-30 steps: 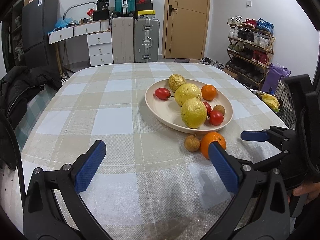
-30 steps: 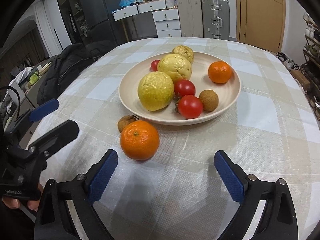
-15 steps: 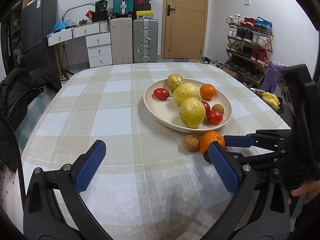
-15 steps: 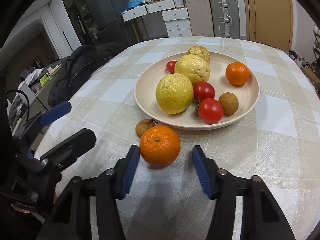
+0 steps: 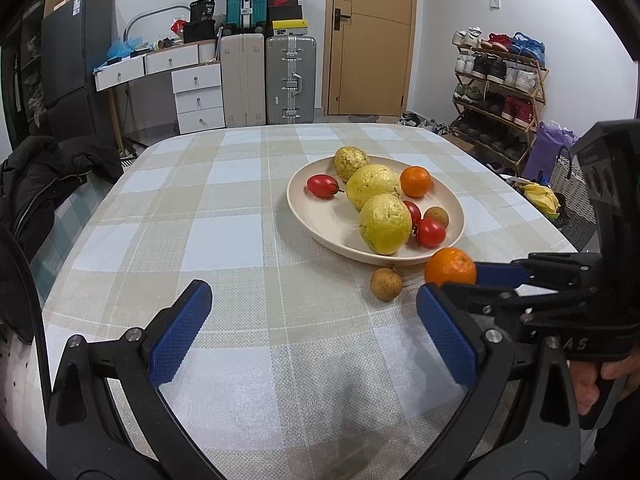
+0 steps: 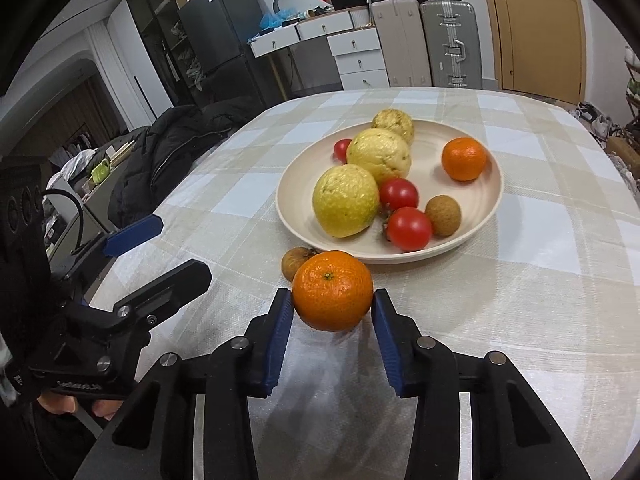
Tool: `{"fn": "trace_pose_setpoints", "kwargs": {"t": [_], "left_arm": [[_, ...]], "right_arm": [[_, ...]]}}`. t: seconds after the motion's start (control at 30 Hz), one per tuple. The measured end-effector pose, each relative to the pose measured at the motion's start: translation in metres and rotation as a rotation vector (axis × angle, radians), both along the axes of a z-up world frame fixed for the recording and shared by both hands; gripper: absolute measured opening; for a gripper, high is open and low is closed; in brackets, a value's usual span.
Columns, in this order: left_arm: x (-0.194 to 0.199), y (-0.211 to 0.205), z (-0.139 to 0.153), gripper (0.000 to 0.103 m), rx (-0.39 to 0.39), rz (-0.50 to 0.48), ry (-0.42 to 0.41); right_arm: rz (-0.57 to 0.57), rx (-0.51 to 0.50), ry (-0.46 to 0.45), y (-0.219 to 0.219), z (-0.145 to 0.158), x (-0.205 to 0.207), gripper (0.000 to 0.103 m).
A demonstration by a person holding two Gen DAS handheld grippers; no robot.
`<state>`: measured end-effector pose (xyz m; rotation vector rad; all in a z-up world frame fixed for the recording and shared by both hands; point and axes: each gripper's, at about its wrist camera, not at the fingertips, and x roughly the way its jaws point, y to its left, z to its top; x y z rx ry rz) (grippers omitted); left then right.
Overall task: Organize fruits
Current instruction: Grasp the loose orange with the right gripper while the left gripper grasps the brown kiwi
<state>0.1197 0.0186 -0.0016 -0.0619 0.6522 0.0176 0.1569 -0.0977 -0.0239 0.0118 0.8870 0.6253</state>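
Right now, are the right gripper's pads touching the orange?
Touching. In the right wrist view both pads of the right gripper press the sides of the orange, with no gap.

The right gripper's body [image 5: 576,344] bears pale letters — "AS" readable; a black bag [image 5: 203,10] shows "30".

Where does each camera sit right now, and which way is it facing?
Left wrist: on the left gripper, low over the table, facing the plate and door; open jaws, and the right gripper alongside.
Right wrist: on the right gripper, facing the plate and drawers; jaws shut on the orange, left gripper alongside.
Shared: plate, orange, brown fruit.
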Motion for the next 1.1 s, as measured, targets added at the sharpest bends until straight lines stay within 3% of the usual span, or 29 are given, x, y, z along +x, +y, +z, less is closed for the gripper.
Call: {"fn": "trace_pose_setpoints", "kwargs": {"t": [0.57,0.67,0.87,1.1], "left_arm": [[0.039,-0.027,-0.025,0.099,0.071,-0.079,0.181],[0.048,-0.03,-0.029,0.091,0.06,-0.094,0.203],[0.064,-0.039,-0.034,0.063,0.04,-0.125,0.231],[0.074,-0.053,-0.039,0.025,0.028,-0.18,0.256]], "right_arm": [[-0.057,0.06,-0.053,-0.039,0.031,0.005,0.042],[-0.065,0.068,-0.054,-0.043,0.033,0.006,0.042],[-0.075,0.076,-0.051,-0.049,0.033,0.007,0.042],[-0.081,0.083,-0.052,-0.053,0.035,0.007,0.041]]}}
